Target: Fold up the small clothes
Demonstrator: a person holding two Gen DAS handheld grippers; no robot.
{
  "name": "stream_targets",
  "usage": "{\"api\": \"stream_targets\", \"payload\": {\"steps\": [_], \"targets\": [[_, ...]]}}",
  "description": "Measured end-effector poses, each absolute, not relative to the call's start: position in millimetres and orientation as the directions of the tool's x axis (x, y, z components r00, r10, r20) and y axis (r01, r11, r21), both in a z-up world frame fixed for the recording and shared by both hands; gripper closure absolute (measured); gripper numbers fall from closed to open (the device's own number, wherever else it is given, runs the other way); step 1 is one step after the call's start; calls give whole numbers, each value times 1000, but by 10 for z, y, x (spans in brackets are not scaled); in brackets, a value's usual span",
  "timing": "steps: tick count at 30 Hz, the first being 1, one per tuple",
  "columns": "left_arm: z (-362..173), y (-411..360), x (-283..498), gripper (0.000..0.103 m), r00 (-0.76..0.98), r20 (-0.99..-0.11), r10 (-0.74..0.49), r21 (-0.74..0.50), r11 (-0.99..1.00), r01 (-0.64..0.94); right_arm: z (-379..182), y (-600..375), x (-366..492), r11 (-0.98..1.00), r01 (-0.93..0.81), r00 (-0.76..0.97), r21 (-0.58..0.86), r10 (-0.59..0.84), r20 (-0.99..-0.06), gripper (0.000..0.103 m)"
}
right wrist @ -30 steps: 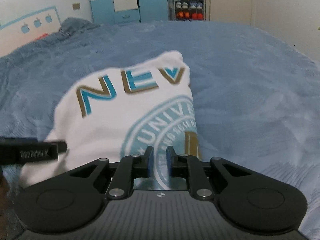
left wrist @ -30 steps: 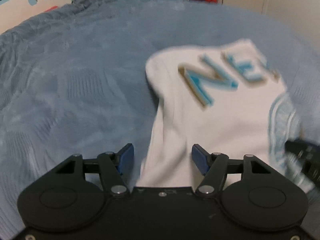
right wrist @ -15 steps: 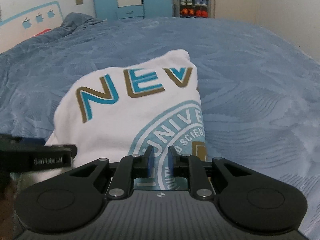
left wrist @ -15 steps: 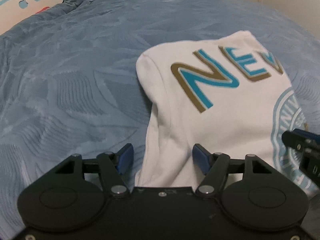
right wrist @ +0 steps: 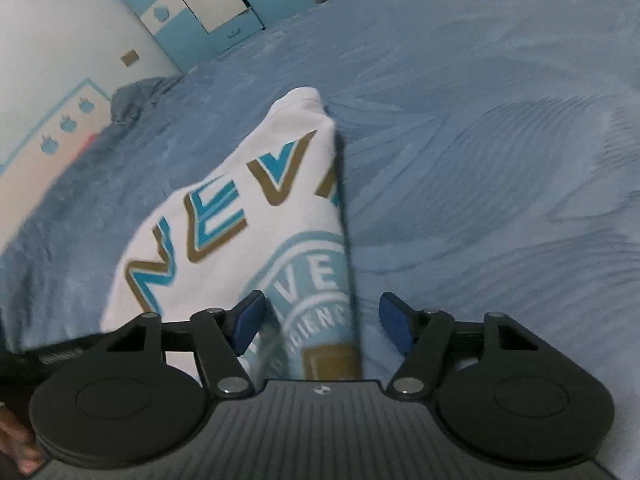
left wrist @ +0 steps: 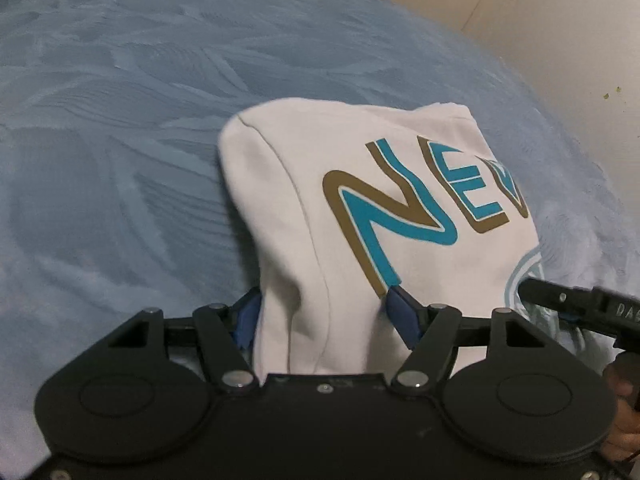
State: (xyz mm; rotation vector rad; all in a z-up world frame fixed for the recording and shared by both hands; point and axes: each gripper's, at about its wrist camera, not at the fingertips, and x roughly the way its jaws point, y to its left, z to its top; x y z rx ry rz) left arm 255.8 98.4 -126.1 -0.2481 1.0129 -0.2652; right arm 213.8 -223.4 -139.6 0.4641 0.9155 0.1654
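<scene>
Left wrist view: the left gripper (left wrist: pixel 324 314) is spread wide, its blue pads either side of a white shirt (left wrist: pixel 360 208) with teal and gold lettering, gripping nothing. The shirt lies folded on a blue bed (left wrist: pixel 120 120) just ahead. Right wrist view: the right gripper (right wrist: pixel 322 320) is likewise released, the shirt's right edge lying between its fingers and stretching forward-left.

Ahead of your left jaws, the white cotton garment (left wrist: pixel 360 208) reads "NEV" in teal letters edged gold. Between your right jaws its pale teal round seal (right wrist: pixel 316 304) shows "VE"; the lower line is unclear.
</scene>
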Motion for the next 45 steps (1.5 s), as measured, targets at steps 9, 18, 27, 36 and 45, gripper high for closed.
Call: {"api": "stream_targets", "payload": {"steps": [9, 18, 27, 36, 45], "targets": [[-1198, 843, 2612, 74, 546, -771, -327, -313, 942, 122, -1176, -1830, 2246, 935, -30, 636, 354, 291, -715, 77], [-354, 565, 2135, 83, 692, -618, -373, -323, 923, 209, -343, -2159, 1903, 929, -61, 746, 365, 285, -602, 80], [24, -340, 1696, 82, 694, -537, -480, -346, 875, 338, 93, -3013, 1309, 942, 14, 818, 336, 182, -545, 79], [-1171, -883, 1591, 62, 522, -744, -417, -347, 909, 231, -1291, -3565, 1154, 919, 222, 651, 325, 108, -751, 58], [-304, -724, 1350, 63, 747, -616, -250, -177, 968, 177, -465, -3366, 751, 939, 321, 794, 121, -197, -575, 72]]}}
